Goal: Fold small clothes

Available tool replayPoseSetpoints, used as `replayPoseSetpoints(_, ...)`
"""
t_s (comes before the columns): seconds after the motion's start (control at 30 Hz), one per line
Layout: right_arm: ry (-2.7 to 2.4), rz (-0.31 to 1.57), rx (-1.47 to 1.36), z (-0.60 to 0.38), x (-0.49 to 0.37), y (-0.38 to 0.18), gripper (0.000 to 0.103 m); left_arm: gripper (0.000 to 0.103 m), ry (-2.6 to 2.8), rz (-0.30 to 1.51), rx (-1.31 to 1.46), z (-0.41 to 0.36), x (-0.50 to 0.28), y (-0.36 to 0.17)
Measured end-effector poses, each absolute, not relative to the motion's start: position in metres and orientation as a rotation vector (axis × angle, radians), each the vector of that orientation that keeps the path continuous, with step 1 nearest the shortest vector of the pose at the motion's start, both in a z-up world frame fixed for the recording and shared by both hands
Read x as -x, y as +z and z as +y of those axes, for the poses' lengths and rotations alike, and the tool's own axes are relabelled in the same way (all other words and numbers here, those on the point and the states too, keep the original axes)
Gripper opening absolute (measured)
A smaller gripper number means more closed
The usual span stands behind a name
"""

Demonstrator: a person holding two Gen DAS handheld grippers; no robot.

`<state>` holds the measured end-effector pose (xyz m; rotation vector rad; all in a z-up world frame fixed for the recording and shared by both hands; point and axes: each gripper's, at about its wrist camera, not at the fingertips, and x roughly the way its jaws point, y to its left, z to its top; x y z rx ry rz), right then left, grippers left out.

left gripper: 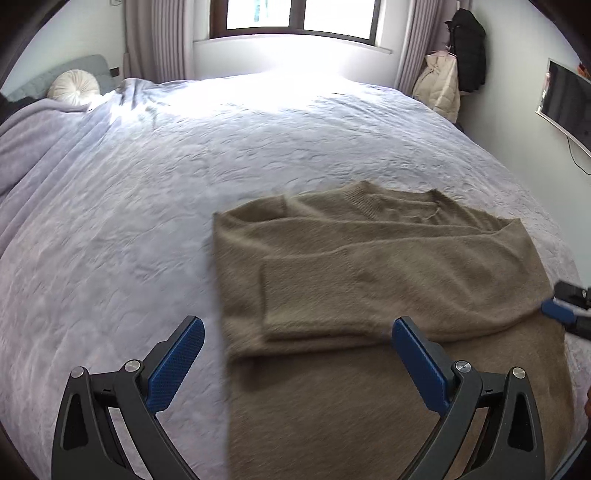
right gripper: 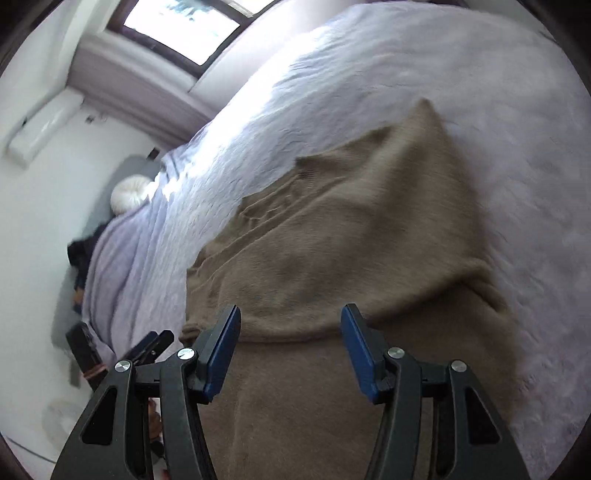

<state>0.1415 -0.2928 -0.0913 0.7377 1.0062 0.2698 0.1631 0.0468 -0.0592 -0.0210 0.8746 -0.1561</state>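
A tan knit sweater (left gripper: pixel 388 266) lies flat on the pale lilac bedspread (left gripper: pixel 147 192), its sleeves folded across the body. My left gripper (left gripper: pixel 297 334) is open and empty, hovering above the sweater's left edge and the folded sleeve cuff. The right gripper's blue fingertip (left gripper: pixel 559 312) shows at the sweater's right edge. In the right wrist view the sweater (right gripper: pixel 332 251) fills the middle, and my right gripper (right gripper: pixel 291 328) is open and empty above the folded sleeve's edge. The left gripper (right gripper: pixel 147 349) peeks in at the lower left.
A round white cushion (left gripper: pixel 74 88) sits by the grey headboard at the far left. A window (left gripper: pixel 299 14) with curtains is behind the bed. Coats (left gripper: pixel 450 74) hang at the right, and a wall TV (left gripper: pixel 567 103) is beside them.
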Motion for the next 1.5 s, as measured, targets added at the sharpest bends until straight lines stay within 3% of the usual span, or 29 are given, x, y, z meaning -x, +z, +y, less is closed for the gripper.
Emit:
replayPoseSetpoints(0.13,0.165,0.983,-0.85,-0.338,-0.13,-0.109,0.06,0.102,-0.15,0.892,-0.014,0.021,-0.189,-0.061)
replayPoseSetpoints(0.2,0.156,0.922,-0.952,-0.351,-0.132,-0.12,0.053,0.102,-0.117,0.919,-0.08,0.009,-0.203,-0.074)
replayPoseSetpoints(0.23,0.149,0.895,-0.997,-0.358,-0.135,-0.124,0.044,0.102,-0.095,0.936,-0.111,0.006,-0.207,-0.08)
replayPoseSetpoints(0.27,0.137,0.882,-1.019,-0.362,-0.139,-0.129,0.007,0.102,-0.073,0.968,-0.138,0.003,-0.211,-0.088)
replayPoseSetpoints(0.47,0.079,0.856,-0.864,-0.373,-0.137,-0.124,0.006,0.102,-0.093,1.028,-0.097,0.014,-0.211,-0.103)
replayPoseSetpoints(0.53,0.066,0.901,-0.931,-0.383,-0.133,-0.144,0.004,0.103,-0.104,1.047,-0.064,0.018,-0.213,-0.11)
replayPoseSetpoints(0.67,0.118,0.884,-1.048,-0.396,-0.119,-0.15,0.01,0.103,-0.094,1.029,-0.054,0.024,-0.203,-0.105)
replayPoseSetpoints(0.87,0.097,0.914,-0.87,-0.384,-0.099,-0.123,0.027,0.102,-0.093,0.987,-0.088,0.031,-0.181,-0.087)
replayPoseSetpoints(1.07,0.042,0.832,-0.723,-0.379,-0.093,-0.092,0.031,0.102,-0.097,0.947,-0.036,0.046,-0.185,-0.065)
replayPoseSetpoints(1.13,0.046,0.832,-0.701,-0.384,-0.104,-0.085,0.043,0.102,-0.092,0.956,0.012,0.049,-0.201,-0.062)
replayPoseSetpoints(1.17,0.055,0.845,-0.691,-0.386,-0.117,-0.087,0.06,0.102,-0.099,0.969,0.03,0.048,-0.21,-0.063)
replayPoseSetpoints(1.2,0.06,0.865,-0.686,-0.389,-0.128,-0.091,0.066,0.102,-0.11,0.987,0.044,0.048,-0.217,-0.066)
replayPoseSetpoints(1.3,0.06,0.935,-0.728,-0.403,-0.159,-0.114,0.065,0.102,-0.085,1.044,0.023,0.04,-0.234,-0.087)
replayPoseSetpoints(1.33,0.094,0.95,-0.772,-0.407,-0.166,-0.123,0.063,0.102,-0.065,1.066,-0.016,0.036,-0.236,-0.097)
replayPoseSetpoints(1.37,0.118,0.959,-0.805,-0.408,-0.172,-0.128,0.05,0.103,-0.054,1.078,-0.046,0.034,-0.236,-0.104)
replayPoseSetpoints(1.4,0.145,0.975,-0.824,-0.405,-0.18,-0.132,0.017,0.103,-0.062,1.069,-0.057,0.033,-0.235,-0.109)
replayPoseSetpoints(1.5,0.168,0.975,-0.686,-0.392,-0.187,-0.121,0.013,0.103,-0.084,1.043,-0.038,0.038,-0.231,-0.113)
